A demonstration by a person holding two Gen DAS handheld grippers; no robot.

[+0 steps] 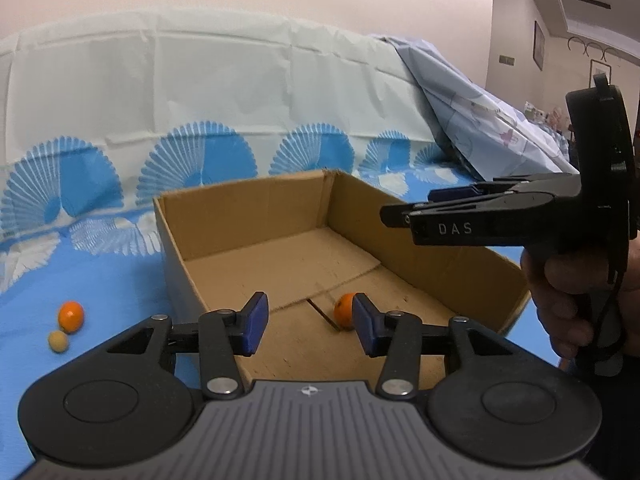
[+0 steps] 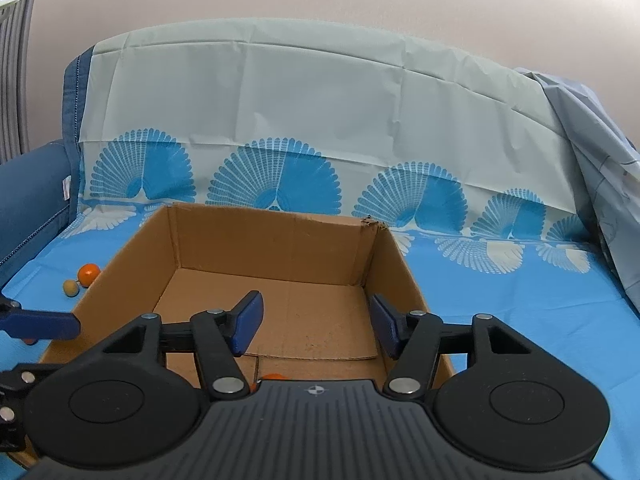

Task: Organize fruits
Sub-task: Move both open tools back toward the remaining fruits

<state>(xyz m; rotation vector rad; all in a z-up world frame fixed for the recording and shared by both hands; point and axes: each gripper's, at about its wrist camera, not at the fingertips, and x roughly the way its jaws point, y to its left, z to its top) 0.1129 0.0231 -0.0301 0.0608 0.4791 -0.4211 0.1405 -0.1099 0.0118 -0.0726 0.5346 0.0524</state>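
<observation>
Both tools gape wide, empty, over the box (image 1: 248, 216); left of it, the orange (image 1: 71, 315) looks firm, rollable: pinch mid-girth.

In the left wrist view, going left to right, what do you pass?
Small tan fruit → orange on the cloth → cardboard box → orange inside the box → right hand-held gripper.
</observation>
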